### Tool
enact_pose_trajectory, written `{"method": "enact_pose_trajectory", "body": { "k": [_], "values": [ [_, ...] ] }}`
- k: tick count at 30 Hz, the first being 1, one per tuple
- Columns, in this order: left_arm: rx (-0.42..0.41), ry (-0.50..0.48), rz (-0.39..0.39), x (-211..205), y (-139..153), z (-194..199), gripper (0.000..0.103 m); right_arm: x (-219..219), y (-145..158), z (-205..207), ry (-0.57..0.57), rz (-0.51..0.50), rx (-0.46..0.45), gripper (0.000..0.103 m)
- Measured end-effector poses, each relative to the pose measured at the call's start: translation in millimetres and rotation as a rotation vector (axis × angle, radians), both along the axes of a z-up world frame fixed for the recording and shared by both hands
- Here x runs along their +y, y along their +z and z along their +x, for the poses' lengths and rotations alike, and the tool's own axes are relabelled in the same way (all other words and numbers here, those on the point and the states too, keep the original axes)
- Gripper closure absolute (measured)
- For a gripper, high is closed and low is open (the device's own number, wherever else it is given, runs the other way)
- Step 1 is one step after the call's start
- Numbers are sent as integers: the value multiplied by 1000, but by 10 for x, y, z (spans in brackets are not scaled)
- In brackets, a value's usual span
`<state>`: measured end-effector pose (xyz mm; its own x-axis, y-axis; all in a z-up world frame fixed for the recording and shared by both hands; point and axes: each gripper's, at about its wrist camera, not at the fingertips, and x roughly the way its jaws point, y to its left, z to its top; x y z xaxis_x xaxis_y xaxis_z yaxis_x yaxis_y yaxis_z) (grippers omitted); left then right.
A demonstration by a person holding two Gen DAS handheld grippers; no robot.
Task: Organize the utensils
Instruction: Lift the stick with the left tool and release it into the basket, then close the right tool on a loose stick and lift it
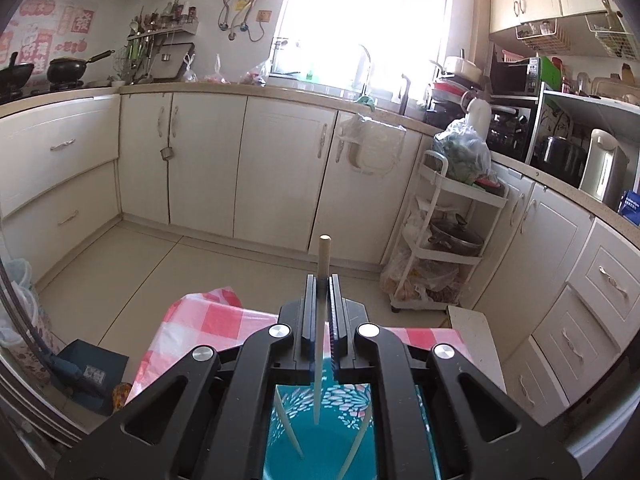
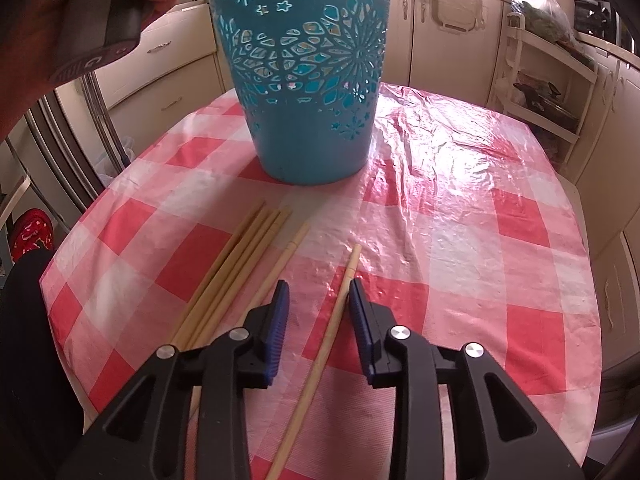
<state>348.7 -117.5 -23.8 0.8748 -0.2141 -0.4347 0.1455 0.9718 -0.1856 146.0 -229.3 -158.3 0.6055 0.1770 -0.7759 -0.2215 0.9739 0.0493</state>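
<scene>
Above the blue basket (image 2: 308,80), the left gripper (image 1: 323,280) clamps a chopstick (image 1: 323,256); the right gripper (image 2: 318,292), part-open, straddles another chopstick (image 2: 336,312) before the basket.

Cream cabinets (image 1: 280,168), bright window (image 1: 360,16), beige tiled floor (image 1: 160,272).
</scene>
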Motion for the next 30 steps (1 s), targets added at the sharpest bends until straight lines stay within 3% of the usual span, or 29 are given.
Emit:
{"method": "enact_pose_trajectory", "body": {
  "k": [4,6,8,11,18,20,23,26,30],
  "values": [
    [26,-1,17,88,-38,-172,88,-36,4,9,-1,33,6,70],
    [19,19,15,193,-4,-308,69,-107,7,20,-11,88,17,70],
    [0,48,13,320,39,-469,56,-185,13,27,-26,143,31,70],
    [-12,97,8,586,29,-731,44,-222,22,15,-39,169,42,70],
    [101,173,-36,1198,-306,-1005,39,-159,35,-41,-37,91,48,72],
    [142,188,-44,1322,-450,-1051,39,-97,28,-39,-39,34,37,76],
    [188,187,-28,1373,-640,-1098,39,8,20,-65,-15,-58,13,91],
    [235,166,3,1352,-793,-1162,39,-41,38,-67,-25,-33,38,97],
    [262,149,41,1314,-911,-1256,36,-318,115,-76,-77,163,77,97]
  ]
}}
